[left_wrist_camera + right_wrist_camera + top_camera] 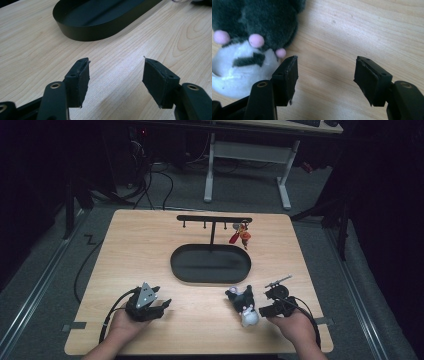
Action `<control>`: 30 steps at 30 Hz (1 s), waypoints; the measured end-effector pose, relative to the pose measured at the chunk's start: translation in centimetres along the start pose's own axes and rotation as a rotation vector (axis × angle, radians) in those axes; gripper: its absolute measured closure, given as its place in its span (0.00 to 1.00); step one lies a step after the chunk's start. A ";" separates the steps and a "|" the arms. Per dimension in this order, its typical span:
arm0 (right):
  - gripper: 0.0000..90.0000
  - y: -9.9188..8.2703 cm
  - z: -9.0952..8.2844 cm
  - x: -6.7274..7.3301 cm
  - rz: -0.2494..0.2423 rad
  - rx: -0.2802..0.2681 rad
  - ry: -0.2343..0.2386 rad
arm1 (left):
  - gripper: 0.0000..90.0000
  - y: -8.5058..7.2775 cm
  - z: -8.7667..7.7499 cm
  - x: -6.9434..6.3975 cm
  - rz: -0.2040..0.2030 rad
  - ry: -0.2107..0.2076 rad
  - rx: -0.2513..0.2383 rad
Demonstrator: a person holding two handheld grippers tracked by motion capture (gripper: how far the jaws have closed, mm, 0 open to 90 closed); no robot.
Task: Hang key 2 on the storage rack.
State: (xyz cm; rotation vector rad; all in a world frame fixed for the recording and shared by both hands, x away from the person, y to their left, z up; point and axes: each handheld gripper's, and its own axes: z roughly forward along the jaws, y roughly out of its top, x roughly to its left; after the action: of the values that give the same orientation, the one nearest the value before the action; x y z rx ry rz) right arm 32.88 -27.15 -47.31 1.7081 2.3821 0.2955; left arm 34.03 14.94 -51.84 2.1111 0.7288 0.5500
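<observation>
Plush toy (249, 37) at ten o'clock of right gripper (325, 77).
Jaws apart, empty; toy just outside left pad; left gripper (116, 80) gaping, farther off.

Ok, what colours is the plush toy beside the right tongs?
Black and white plush toy with pink dots, clearest in the right gripper view.

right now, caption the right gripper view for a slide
Right tool open over bare wood, the black-and-white plush toy lying just outside one of its jaws.

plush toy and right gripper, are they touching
Cannot tell: in the right gripper view the plush toy lies beside one finger of the open right gripper, no clear gap.
</observation>
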 end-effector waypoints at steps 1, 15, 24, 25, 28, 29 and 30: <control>0.40 0.0 0.0 0.0 -0.002 0.007 0.001 | 0.43 0.0 0.0 0.0 -0.001 -0.002 0.001; 0.34 -0.3 -0.4 -0.3 -0.003 0.097 0.042 | 0.43 0.2 0.6 -0.9 0.041 -0.008 0.026; 0.32 0.2 -3.9 0.6 -0.033 0.085 0.059 | 0.43 0.2 0.4 -0.6 0.033 -0.016 0.012; 0.31 0.4 -4.1 0.9 -0.032 0.079 0.064 | 0.43 0.2 0.4 -0.6 0.033 -0.016 0.011; 0.29 1.0 -4.5 1.9 -0.044 0.088 0.081 | 0.43 0.3 0.3 -0.7 0.037 -0.020 0.011; 0.28 1.2 -4.5 2.3 -0.053 0.095 0.077 | 0.43 0.3 0.3 -0.7 0.040 -0.020 0.011; 0.27 1.4 -4.6 2.7 -0.055 0.105 0.072 | 0.43 0.3 0.3 -0.7 0.038 -0.021 0.009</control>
State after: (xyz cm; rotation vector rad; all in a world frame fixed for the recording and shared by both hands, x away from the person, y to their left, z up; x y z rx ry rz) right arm 32.03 -24.40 -42.63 1.7000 2.5338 0.2318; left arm 33.75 14.15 -51.87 2.1398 0.6818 0.5455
